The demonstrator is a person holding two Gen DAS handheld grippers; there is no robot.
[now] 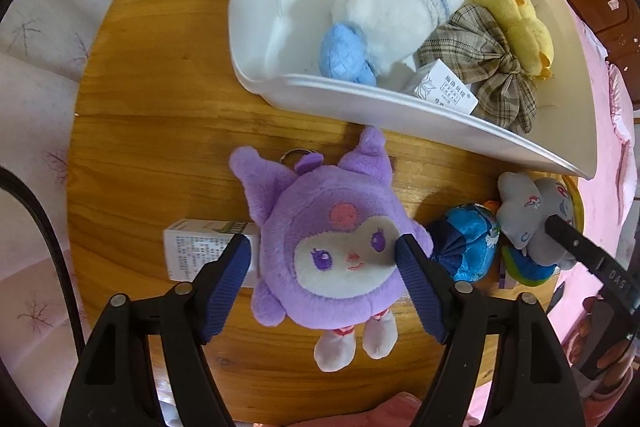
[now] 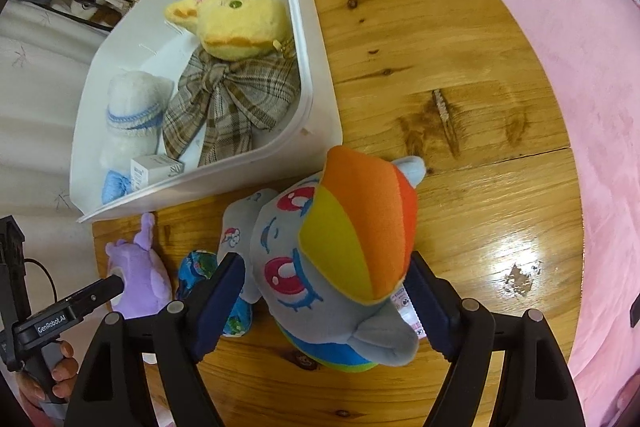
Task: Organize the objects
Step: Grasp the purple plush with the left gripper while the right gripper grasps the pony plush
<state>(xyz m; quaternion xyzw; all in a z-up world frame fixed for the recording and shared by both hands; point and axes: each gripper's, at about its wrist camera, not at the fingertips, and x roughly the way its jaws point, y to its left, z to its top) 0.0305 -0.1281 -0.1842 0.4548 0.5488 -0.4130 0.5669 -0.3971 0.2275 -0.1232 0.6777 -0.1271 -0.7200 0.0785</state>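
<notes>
A purple plush [image 1: 336, 247] lies on the round wooden table [image 1: 160, 115], face up. My left gripper [image 1: 324, 251] is open with its blue pads on either side of the plush's head, just touching the fur. In the right wrist view a grey pony plush with a rainbow mane [image 2: 332, 263] lies between the fingers of my right gripper [image 2: 326, 283], which is open around it. The pony also shows in the left wrist view [image 1: 528, 219]. The purple plush [image 2: 138, 267] shows at the left of the right wrist view.
A white bin [image 1: 360, 99] [image 2: 316, 75] stands on the table and holds a white-and-blue plush [image 1: 392, 3], a yellow plush with a plaid bow [image 2: 236, 23] and a small box. Another small white box [image 1: 200, 247] lies left of the purple plush. Pink bedding [image 2: 560, 27] surrounds the table.
</notes>
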